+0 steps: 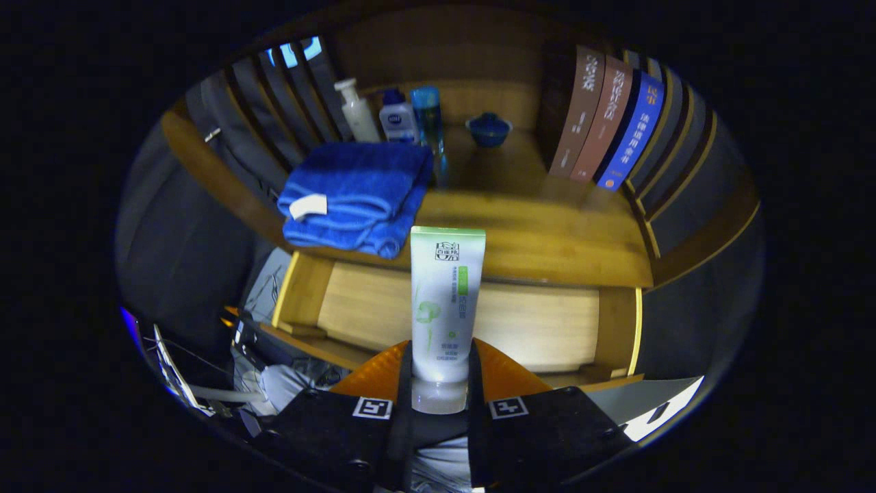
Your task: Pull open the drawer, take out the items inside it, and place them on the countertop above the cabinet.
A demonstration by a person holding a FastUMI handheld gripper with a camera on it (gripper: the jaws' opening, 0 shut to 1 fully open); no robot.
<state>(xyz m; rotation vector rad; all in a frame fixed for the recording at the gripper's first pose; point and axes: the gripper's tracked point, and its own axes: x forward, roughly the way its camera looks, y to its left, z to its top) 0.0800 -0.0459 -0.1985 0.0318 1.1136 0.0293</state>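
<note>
My gripper [439, 373] is shut on a white tube with green print [445, 301], both orange fingers [373, 376] pressing its lower part near the cap. The tube stands upright and reaches up past the countertop's front edge. Below and beyond the fingers the wooden drawer [534, 322] stands pulled open, and its bare bottom shows on both sides of the tube. The wooden countertop [540, 239] lies just above the drawer. A folded blue towel [359, 195] rests on the countertop's left part, hanging slightly over the front edge.
At the countertop's back stand a white pump bottle [356, 109], a white bottle with a blue cap [398, 118], a blue tube [428, 116] and a small blue bowl [488, 129]. Several books [606, 120] lean at the right. Cables and clutter [260, 356] lie left of the drawer.
</note>
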